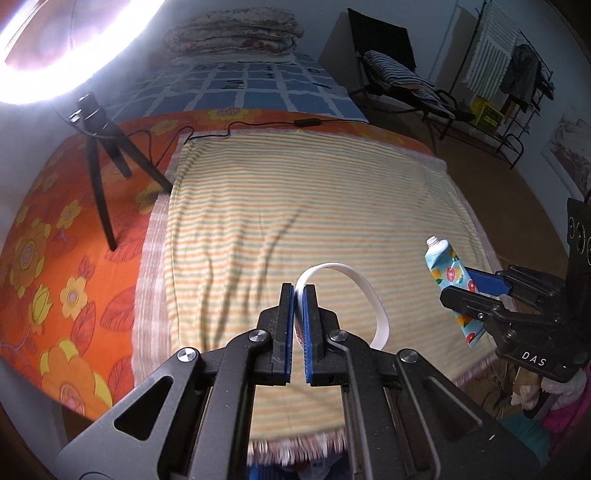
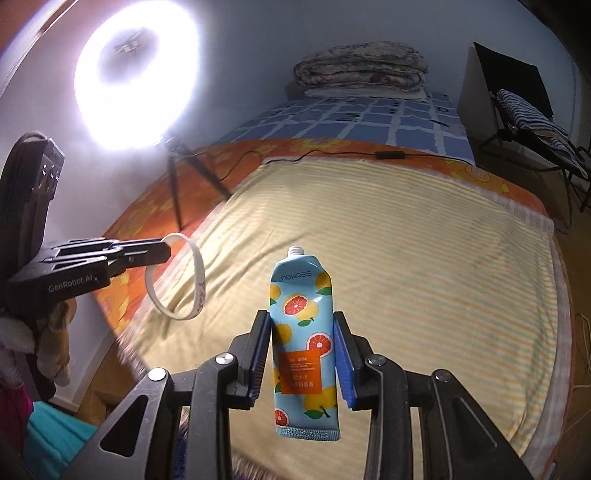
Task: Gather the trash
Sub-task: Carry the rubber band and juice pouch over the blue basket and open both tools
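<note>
My left gripper [image 1: 299,291] is shut on a white rubber wristband [image 1: 364,286], whose loop hangs free to the right of the fingers, above the striped yellow blanket [image 1: 295,206]. From the right wrist view the same wristband [image 2: 197,275] dangles off the left gripper [image 2: 164,249] at the left. My right gripper [image 2: 301,325] is shut on a light blue tube [image 2: 301,306] printed with citrus fruit, its open uncapped neck pointing up. The left wrist view shows that tube [image 1: 448,267] held in the air past the blanket's right edge, in the right gripper [image 1: 458,286].
A ring light [image 2: 136,81] on a black tripod [image 1: 99,162] stands on the orange flowered sheet [image 1: 55,240], with a cable and adapter [image 1: 308,121] across the bed. Folded quilts [image 1: 232,33] lie at the far end. A chair [image 1: 391,70] and clothes rack [image 1: 517,74] stand on the right.
</note>
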The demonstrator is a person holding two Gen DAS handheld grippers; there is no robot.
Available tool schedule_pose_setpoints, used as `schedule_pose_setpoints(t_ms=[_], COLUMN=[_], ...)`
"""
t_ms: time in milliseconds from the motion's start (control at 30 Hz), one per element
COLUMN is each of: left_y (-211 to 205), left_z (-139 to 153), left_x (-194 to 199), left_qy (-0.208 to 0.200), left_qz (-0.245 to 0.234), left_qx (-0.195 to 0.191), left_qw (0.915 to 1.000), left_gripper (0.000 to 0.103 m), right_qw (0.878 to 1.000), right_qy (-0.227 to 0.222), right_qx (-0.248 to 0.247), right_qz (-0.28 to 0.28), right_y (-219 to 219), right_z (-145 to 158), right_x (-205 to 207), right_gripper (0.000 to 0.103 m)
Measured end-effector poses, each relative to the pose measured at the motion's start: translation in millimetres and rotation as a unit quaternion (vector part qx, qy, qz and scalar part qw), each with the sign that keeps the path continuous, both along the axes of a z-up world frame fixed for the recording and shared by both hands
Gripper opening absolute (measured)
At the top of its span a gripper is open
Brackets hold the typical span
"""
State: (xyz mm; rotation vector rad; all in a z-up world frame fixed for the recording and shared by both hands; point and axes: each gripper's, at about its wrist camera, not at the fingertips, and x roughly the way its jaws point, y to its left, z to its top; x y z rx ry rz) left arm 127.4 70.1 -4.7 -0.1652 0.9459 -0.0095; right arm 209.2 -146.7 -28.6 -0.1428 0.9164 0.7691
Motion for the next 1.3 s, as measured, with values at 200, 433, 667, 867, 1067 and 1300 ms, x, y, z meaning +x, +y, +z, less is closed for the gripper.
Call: schedule_pose_setpoints(t_ms=[200, 433, 667, 867, 1067, 1300], left_y=[-13.8, -29.6, -43.0, -48.2, -53.5, -54.4], left_z=[-1.8, -20.3, -44.1, -64.9, -87.7, -114.4], left_x=[-44.6, -87.4, -122.5, -141.3, -152.9, -161.0], left_qy=[0.001, 0.016, 0.036, 0.054, 0.075, 0.106], left_qz=[-0.015, -0.031, -0.049, -0.056, -0.062, -0.066], left_qx=[0.012, 0.033, 0.044, 0.046, 0.048, 0.046], left_qw=[0.9998, 0.9988, 0.9972, 0.9959, 0.9941, 0.9911], left_gripper=[0.002, 0.002, 0.002, 0.002, 0.002, 0.002], right_qw=[1.0, 0.999, 0.999, 0.997, 0.996, 0.994], right_qy=[0.009, 0.029, 0.045, 0.055, 0.055, 0.074], right_qx=[0.0, -0.007, -0.014, -0.029, -0.048, -0.055], right_qz=[0.011, 0.017, 0.024, 0.035, 0.049, 0.06], right_y=[-14.1, -29.5, -41.1, -42.8, -36.6, -31.7], right_z=[-4.2, -17.9, -33.7, -52.0, -68.0, -91.4], right_x=[-43.2, -85.2, -121.7, -147.0, -165.4, -177.1], right_gripper=[0.033, 0.033, 0.033, 0.033, 0.034, 0.034])
